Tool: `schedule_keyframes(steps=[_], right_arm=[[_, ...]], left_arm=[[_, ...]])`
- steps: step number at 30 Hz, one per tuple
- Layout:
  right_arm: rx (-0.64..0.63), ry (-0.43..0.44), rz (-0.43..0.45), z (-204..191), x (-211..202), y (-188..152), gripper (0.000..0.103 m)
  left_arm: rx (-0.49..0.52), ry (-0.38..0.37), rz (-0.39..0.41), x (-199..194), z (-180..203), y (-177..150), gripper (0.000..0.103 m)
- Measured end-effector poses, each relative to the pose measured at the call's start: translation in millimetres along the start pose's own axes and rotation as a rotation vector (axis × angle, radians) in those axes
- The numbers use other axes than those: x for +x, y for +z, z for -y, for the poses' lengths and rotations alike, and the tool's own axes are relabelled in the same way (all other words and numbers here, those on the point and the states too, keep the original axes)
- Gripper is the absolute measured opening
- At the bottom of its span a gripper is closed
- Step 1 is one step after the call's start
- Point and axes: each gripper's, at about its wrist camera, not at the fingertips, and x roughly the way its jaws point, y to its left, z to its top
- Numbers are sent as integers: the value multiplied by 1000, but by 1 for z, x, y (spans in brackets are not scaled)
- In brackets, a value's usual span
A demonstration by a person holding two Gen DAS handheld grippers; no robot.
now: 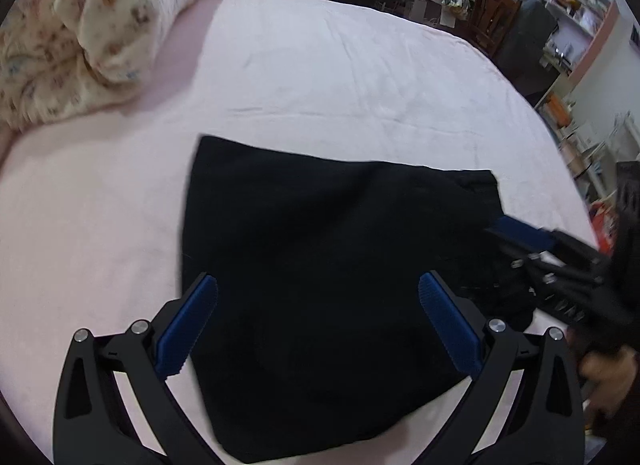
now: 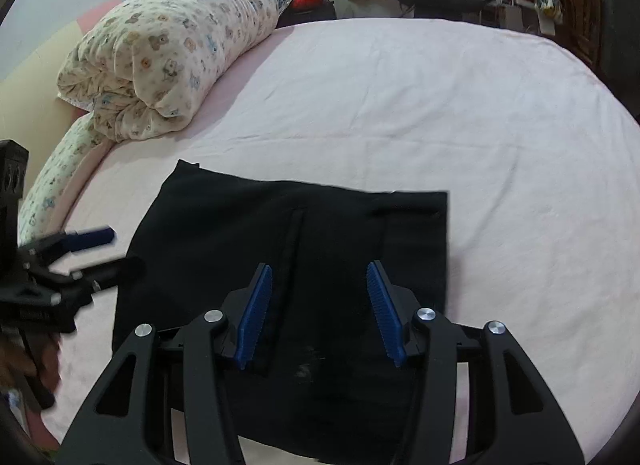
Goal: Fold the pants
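Left black two-finger gripper with blue ribbed pads (image 1: pixel 318 319) hangs over the near-left part of the folded black fabric pants (image 1: pixel 320 265), jaws spread wide and released, grasping nothing. The pants lie flat on the pale pink bed sheet (image 1: pixel 340 73), with the rolled cream bear-print quilt (image 1: pixel 80 33) well beyond their far-left corner. Right black two-finger gripper with blue ribbed pads (image 2: pixel 320 305) is poised above the pants' near-right part, jaws likewise apart and empty.
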Motion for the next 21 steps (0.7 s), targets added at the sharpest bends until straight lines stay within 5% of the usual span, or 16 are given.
schedule_keyframes(steps=[7,15,21], right_arm=[[0,-73,-150,10,35,-21,52],[-19,-94,-160,6,49,-21,52],[-16,-95,-176,5,46,-19,52]], left_arm=[[-39,-8,-232,56,-5,-20,101],[-181,-74,-277,76,-28,-6,101],[-44,-6,-280,71,-8,-12,101]])
